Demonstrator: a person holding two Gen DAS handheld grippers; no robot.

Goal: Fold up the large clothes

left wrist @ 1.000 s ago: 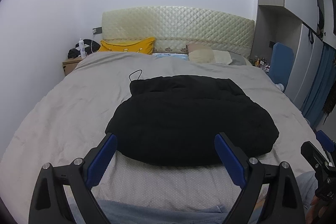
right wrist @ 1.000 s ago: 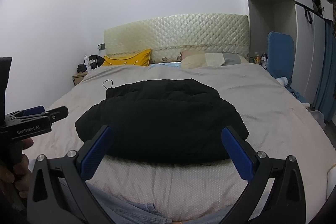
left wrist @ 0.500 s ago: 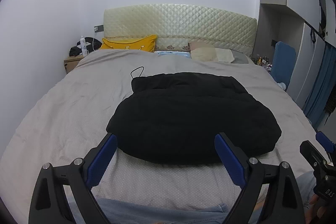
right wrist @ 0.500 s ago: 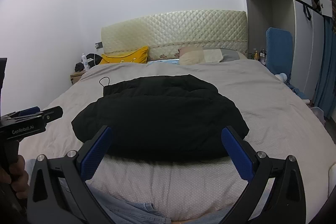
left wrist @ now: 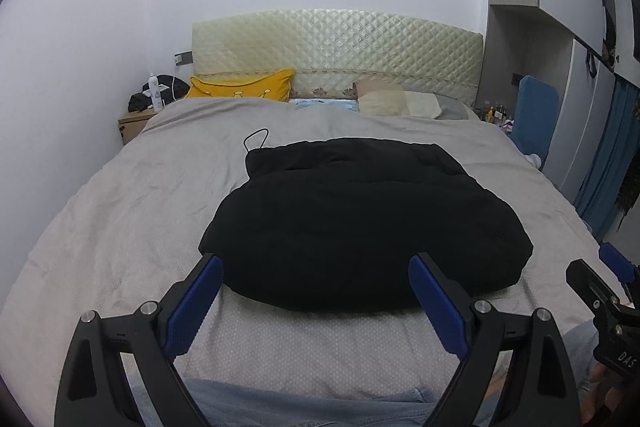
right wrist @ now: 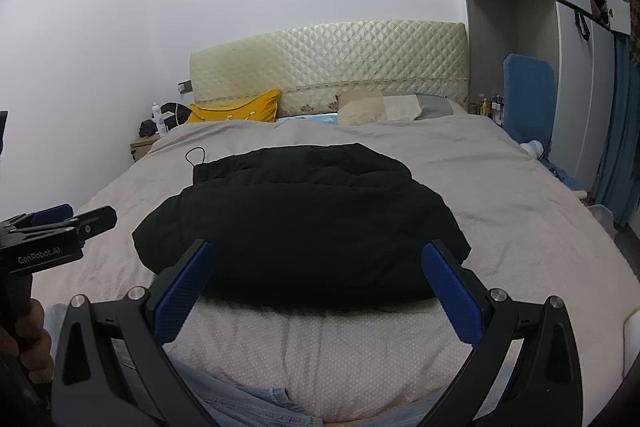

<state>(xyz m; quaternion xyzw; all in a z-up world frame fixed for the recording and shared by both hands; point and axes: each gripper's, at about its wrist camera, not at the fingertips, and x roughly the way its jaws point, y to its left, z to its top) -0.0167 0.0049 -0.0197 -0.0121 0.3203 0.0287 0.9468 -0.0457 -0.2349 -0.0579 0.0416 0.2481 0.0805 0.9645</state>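
Black puffy jacket (left wrist: 360, 223) folded, mid-bed (left wrist: 120, 211), long axis toward quilted headboard (left wrist: 336, 47), drawstring loop (left wrist: 256, 139) far-left. Left tool (left wrist: 316, 279), right tool (right wrist: 318, 267): both wide, empty, short of near hem.

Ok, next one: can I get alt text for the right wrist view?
A bulky black garment lies folded on a grey bed, untouched, with the open right tool hovering at its near edge. The left tool enters from the left edge; a yellow pillow leans against the quilted headboard.
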